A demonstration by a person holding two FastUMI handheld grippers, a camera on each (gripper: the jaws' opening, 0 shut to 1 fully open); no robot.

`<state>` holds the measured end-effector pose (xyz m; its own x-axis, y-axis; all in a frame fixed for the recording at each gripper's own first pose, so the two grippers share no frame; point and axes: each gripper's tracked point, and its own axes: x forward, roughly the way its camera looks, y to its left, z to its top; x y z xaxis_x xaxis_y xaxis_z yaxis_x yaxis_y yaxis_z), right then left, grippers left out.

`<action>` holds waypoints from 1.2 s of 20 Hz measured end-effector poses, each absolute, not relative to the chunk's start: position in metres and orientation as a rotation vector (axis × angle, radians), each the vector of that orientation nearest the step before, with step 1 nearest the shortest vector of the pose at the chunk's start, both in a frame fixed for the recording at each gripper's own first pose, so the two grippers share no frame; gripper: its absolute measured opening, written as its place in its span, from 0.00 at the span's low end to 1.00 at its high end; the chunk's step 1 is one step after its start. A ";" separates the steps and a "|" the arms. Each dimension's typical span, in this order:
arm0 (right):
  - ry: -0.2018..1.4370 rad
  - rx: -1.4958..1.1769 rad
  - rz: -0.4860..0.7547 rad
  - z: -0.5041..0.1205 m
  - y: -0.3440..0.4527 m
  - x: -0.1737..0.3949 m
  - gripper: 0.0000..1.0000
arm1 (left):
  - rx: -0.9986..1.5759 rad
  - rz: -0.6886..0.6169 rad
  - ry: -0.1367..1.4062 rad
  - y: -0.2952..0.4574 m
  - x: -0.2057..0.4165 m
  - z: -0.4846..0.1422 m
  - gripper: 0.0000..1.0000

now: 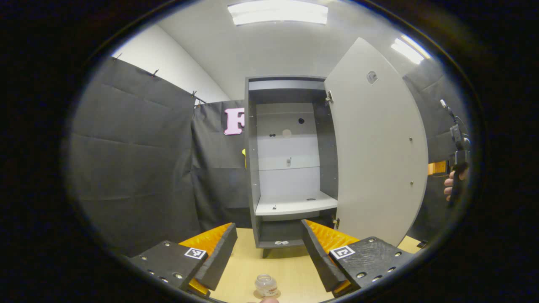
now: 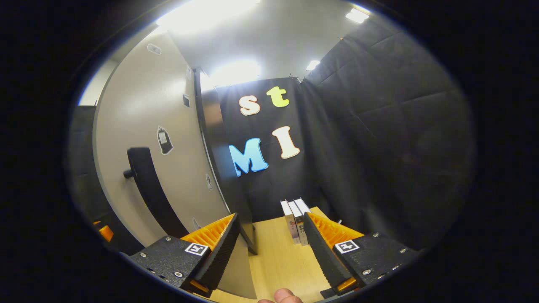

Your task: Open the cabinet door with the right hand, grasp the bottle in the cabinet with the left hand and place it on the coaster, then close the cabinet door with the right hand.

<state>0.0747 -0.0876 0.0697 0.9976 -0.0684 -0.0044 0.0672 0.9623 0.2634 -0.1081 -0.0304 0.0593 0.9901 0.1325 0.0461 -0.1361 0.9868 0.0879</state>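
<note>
In the left gripper view a small clear bottle (image 1: 266, 285) stands upright on a round coaster (image 1: 276, 293) on the wooden table, just below my left gripper (image 1: 268, 230). That gripper is open, with nothing between its fingers. Beyond it the grey cabinet (image 1: 290, 155) has its door (image 1: 374, 151) swung wide to the right. In the right gripper view my right gripper (image 2: 270, 219) is open and faces the door's outer face (image 2: 168, 139). The black door handle (image 2: 145, 185) is to its left, untouched.
A hand (image 1: 449, 187) holds the other gripper behind the door's edge at far right. A few books (image 2: 296, 219) stand upright on the wooden table (image 2: 278, 261) near the black cloth wall. A thumb (image 2: 284, 296) shows at the bottom edge.
</note>
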 end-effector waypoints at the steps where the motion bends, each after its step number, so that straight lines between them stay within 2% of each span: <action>1: -0.010 0.255 -0.065 0.073 -0.085 0.076 0.89 | 0.095 0.123 -0.045 -0.033 -0.104 0.062 0.92; 2: -0.013 0.235 -0.061 0.073 -0.082 0.075 0.89 | 0.097 0.116 -0.045 -0.034 -0.100 0.063 0.91; 3: -0.014 0.213 -0.052 0.073 -0.076 0.074 0.93 | 0.098 0.115 -0.045 -0.034 -0.098 0.064 0.91; 4: -0.008 0.189 -0.047 0.069 -0.068 0.075 0.89 | 0.099 0.120 -0.043 -0.031 -0.094 0.064 0.90; 5: -0.021 0.160 -0.054 0.067 -0.069 0.080 0.93 | 0.095 0.125 -0.037 -0.027 -0.092 0.062 0.90; 11: -0.012 0.140 -0.034 0.070 -0.045 0.073 0.91 | 0.124 0.046 -0.065 -0.021 -0.069 0.066 0.89; 12: -0.006 0.153 -0.026 0.069 -0.036 0.073 0.91 | 0.123 0.041 -0.067 -0.018 -0.064 0.065 0.92; 17: 0.010 0.165 0.040 0.068 0.032 0.075 0.91 | 0.057 0.015 -0.047 0.006 -0.039 0.051 0.89; 24: -0.043 0.082 0.063 0.060 0.112 0.104 0.91 | 0.129 0.022 -0.062 0.075 -0.040 0.043 0.90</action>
